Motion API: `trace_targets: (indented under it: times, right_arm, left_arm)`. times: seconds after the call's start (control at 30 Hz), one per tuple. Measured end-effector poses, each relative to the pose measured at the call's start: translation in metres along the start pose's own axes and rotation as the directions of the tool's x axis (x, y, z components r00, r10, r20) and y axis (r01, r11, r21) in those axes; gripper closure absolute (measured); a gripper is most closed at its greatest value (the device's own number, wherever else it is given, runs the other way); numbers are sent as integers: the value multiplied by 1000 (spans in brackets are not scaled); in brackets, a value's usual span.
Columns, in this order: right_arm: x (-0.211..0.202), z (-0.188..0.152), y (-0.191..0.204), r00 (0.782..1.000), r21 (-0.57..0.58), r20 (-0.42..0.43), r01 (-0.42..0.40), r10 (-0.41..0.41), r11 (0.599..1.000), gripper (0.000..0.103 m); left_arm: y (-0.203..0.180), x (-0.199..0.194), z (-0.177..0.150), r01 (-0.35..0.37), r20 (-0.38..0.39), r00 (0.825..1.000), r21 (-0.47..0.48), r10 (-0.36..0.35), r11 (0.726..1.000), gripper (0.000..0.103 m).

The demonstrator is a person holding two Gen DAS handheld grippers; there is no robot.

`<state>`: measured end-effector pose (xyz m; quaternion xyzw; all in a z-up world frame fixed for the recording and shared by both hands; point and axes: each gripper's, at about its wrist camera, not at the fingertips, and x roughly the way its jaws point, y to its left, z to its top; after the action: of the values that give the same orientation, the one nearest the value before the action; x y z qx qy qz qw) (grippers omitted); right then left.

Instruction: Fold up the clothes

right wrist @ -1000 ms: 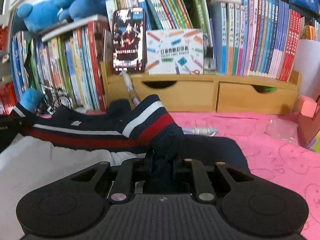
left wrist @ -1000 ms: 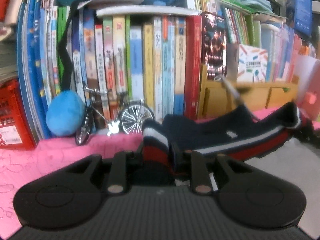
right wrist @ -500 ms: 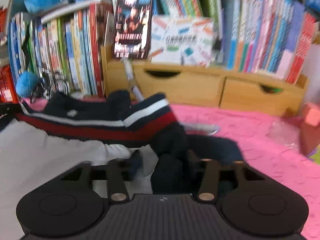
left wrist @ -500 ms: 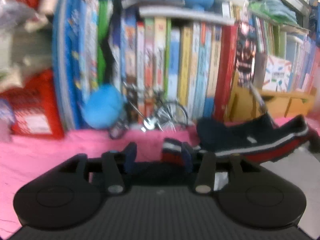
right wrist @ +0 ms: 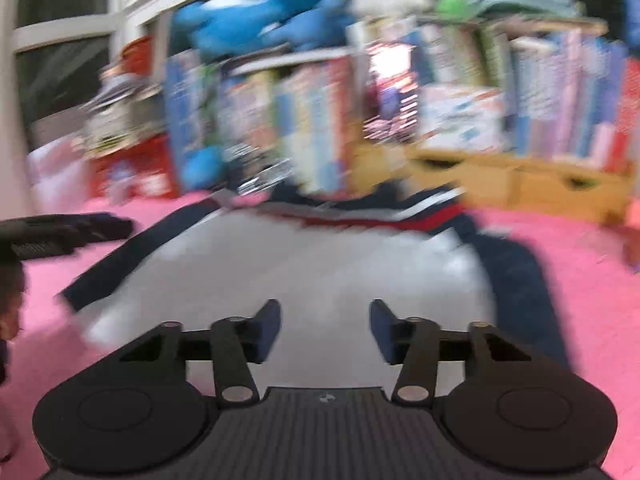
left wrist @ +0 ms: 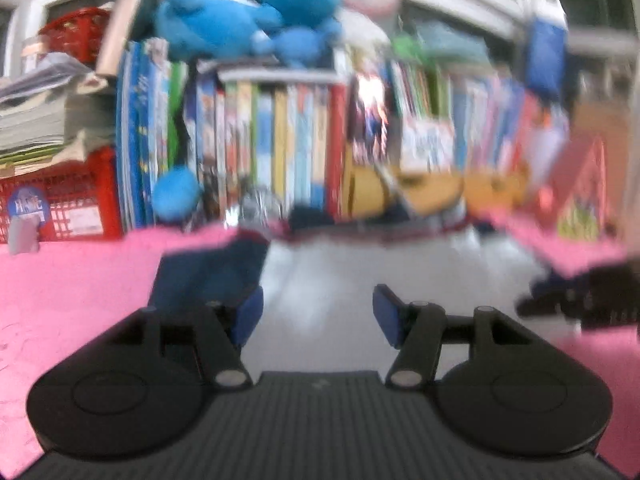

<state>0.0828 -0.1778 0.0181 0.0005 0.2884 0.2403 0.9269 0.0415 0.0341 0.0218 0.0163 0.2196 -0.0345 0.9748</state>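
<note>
A white top (right wrist: 320,264) with navy sleeves and a red, white and navy striped band (right wrist: 380,216) lies spread on the pink mat (right wrist: 580,280). In the left wrist view the top (left wrist: 340,272) is ahead, with a navy sleeve (left wrist: 204,272) at its left. My left gripper (left wrist: 316,316) hovers over the white cloth, its jaws opening with nothing between them. My right gripper (right wrist: 325,330) is above the near part of the top, its jaws closing on nothing. Each gripper shows at the edge of the other's view: the right gripper (left wrist: 580,300) and the left gripper (right wrist: 60,232). Both views are blurred.
Rows of books (left wrist: 280,140) with blue plush toys (left wrist: 248,20) on top line the back. Wooden drawers (right wrist: 540,184) stand at the back right and a red crate (left wrist: 60,200) at the back left. A small toy bicycle (left wrist: 256,208) stands by the books.
Both grippers were shut on the striped sleeve ends at the far side. They have let go, opened and pulled back towards the near part of the top.
</note>
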Motion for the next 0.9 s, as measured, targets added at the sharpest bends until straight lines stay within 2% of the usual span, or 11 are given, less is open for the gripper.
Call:
trace_targets:
  times: [0.1, 0.2, 0.23, 0.27, 0.33, 0.4, 0.53, 0.63, 0.7, 0.8, 0.9]
  right_arm:
    - [11, -7, 29, 999, -22, -22, -29, 29, 999, 56]
    - [23, -10, 62, 1000, -132, -9, 20, -22, 991, 56]
    - [27, -11, 67, 999, -156, -13, 36, -39, 987, 56]
    - [31, -12, 70, 998, -169, -20, 48, -52, 984, 57]
    - [37, -17, 67, 994, -199, -38, 90, -99, 976, 61]
    - [36, -26, 57, 991, -218, -53, 112, -127, 970, 63]
    - [23, -41, 20, 954, -313, -15, 280, -300, 907, 67]
    - [16, -50, -29, 905, -303, -8, 403, -425, 864, 67]
    - [9, -56, -64, 870, -274, -9, 472, -493, 838, 67]
    - [-1, -57, -98, 860, -215, -32, 491, -509, 844, 60]
    - [-6, -54, -103, 860, -156, -56, 494, -507, 856, 58]
  left_arm:
    - [-6, 5, -18, -83, -55, 995, 56, 86, 995, 44]
    - [-1, 21, -34, -174, -120, 975, 106, 186, 979, 43]
    - [5, 26, -37, -187, -156, 967, 92, 200, 978, 42]
    - [12, 27, -38, -177, -166, 968, 67, 186, 982, 42]
    - [19, 30, -40, -183, -169, 966, 84, 195, 979, 42]
    - [23, 32, -42, -189, -170, 964, 112, 206, 976, 42]
    - [36, 37, -41, -177, -177, 966, 89, 191, 980, 41]
    - [43, 36, -40, -171, -186, 966, 52, 178, 984, 41]
    - [40, 37, -40, -177, -184, 965, 68, 187, 982, 41]
    - [39, 37, -39, -178, -186, 964, 72, 188, 981, 41]
    - [41, 37, -39, -173, -189, 965, 63, 182, 983, 41]
